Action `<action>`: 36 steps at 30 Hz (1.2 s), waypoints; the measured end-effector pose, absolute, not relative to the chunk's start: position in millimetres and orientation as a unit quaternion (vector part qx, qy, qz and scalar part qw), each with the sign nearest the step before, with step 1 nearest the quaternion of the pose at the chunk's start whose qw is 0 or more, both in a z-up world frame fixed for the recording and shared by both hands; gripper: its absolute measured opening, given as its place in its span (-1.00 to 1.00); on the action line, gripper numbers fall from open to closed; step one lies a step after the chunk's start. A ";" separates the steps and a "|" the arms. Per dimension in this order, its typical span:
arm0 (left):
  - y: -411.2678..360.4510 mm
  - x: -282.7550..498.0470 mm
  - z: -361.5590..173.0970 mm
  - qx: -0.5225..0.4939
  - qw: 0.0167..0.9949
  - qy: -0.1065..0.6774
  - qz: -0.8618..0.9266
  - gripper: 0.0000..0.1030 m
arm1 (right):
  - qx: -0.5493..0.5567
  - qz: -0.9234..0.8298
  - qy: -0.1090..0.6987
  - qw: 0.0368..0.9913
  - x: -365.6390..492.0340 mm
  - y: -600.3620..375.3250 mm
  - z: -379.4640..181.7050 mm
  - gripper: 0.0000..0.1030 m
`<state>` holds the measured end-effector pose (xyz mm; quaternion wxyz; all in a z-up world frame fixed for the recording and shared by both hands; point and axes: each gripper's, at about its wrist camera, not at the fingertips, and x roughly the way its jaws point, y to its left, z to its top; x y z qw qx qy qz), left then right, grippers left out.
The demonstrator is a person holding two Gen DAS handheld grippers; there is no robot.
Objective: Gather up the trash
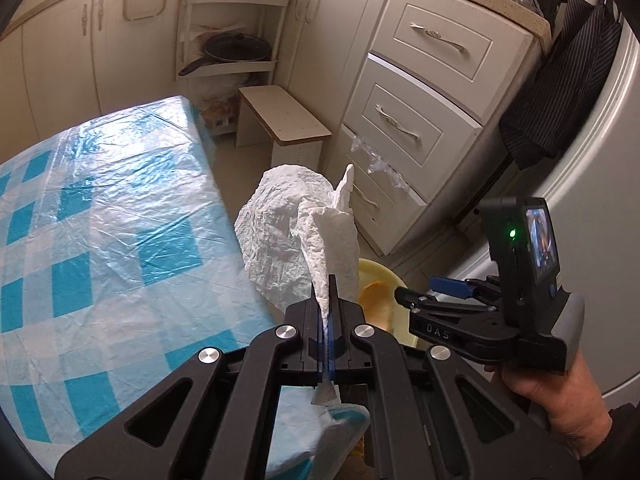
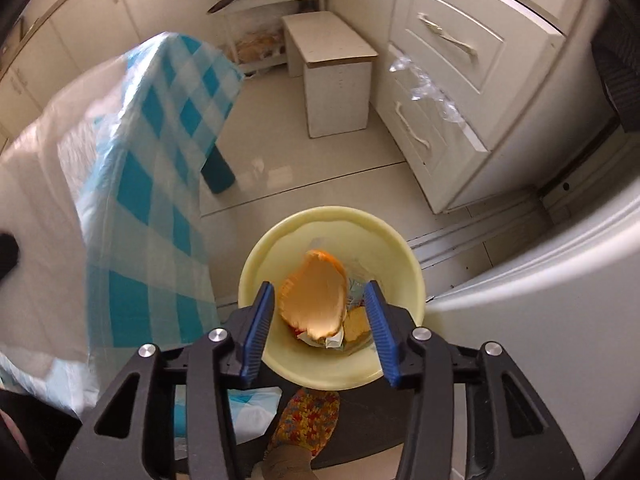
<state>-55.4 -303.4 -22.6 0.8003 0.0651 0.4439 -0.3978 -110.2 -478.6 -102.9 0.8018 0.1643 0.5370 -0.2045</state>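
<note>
Left claw (image 1: 329, 312) clamped on tissue (image 1: 296, 236); only right view: parted right claw (image 2: 320, 320) over peel-filled bowl (image 2: 256, 264).

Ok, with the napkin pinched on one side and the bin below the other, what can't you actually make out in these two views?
- Bin's contents: in the right wrist view the orange peel covers most of the scraps under it in the yellow bin.
- Bin itself: in the left wrist view the crumpled napkin and right gripper hide most of it.
- Left gripper: absent from the right wrist view, only a white blur at its left edge.
</note>
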 end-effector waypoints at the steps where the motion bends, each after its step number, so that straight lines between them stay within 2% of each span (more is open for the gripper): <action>1: -308.4 -57.6 -25.6 0.066 0.797 0.447 -0.401 -0.96 | 0.175 -0.210 0.526 0.805 -113.5 -483.1 -98.4 -0.01; 4: -324.3 -65.3 -36.1 0.073 0.788 0.456 -0.407 -0.96 | 0.206 -0.222 0.484 0.821 -124.0 -492.7 -78.2 0.05; 8: -347.2 -75.3 -52.4 0.080 0.776 0.470 -0.413 -0.96 | 0.234 -0.231 0.397 0.857 -142.1 -497.4 -36.6 0.33; 12: -380.4 -87.5 -76.7 0.092 0.762 0.487 -0.416 -0.96 | 0.249 -0.226 0.332 0.881 -150.4 -501.7 -6.8 0.36; 16: -411.9 -93.2 -109.9 0.098 0.748 0.516 -0.407 -0.95 | 0.254 -0.219 0.311 0.889 -148.7 -505.7 5.0 0.37; 21: -425.5 -94.5 -133.7 0.106 0.739 0.536 -0.394 -0.45 | 0.264 -0.215 0.306 0.889 -149.9 -511.3 10.5 0.37; 23: -423.4 -95.3 -131.1 0.106 0.740 0.533 -0.397 -0.31 | 0.270 -0.217 0.299 0.889 -154.5 -512.1 14.2 0.37; 28: -405.6 -91.1 -112.2 0.100 0.750 0.522 -0.393 -0.16 | 0.274 -0.215 0.287 0.893 -155.4 -507.9 22.8 0.37; 36: -352.4 -98.5 -57.8 0.132 0.805 0.461 -0.349 0.19 | 0.242 -0.224 0.256 0.909 -158.4 -480.9 50.2 0.62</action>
